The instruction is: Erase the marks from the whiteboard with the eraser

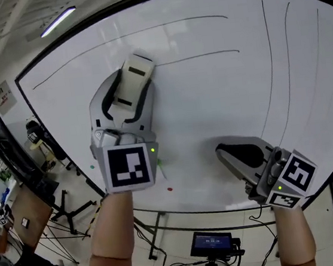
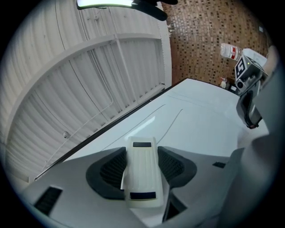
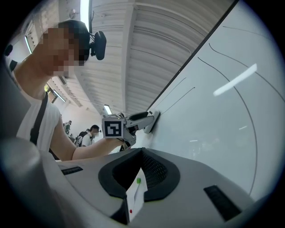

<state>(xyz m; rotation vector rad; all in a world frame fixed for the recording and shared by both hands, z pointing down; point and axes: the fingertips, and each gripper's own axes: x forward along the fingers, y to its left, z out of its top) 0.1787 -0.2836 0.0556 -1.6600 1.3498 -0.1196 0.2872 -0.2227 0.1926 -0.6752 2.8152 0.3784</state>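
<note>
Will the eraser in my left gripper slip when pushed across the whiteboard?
The eraser looks like rigid, ribbed plastic, probably light. The left gripper clamps its long sides, so it likely holds. It sticks out past the jaws, so hard pressure might tilt it.

I can read no text in any view. The white wall notice with red print (image 1: 3, 96), the small dark screen (image 1: 213, 242) and the clear bottle's red label (image 2: 230, 51) are too small to read.

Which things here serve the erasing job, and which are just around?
Job: white rectangular plastic eraser, held in left gripper's jaws; large white whiteboard; thin black marker lines.
Lying about: black tripod stand; small dark screen; clear plastic bottle.
</note>
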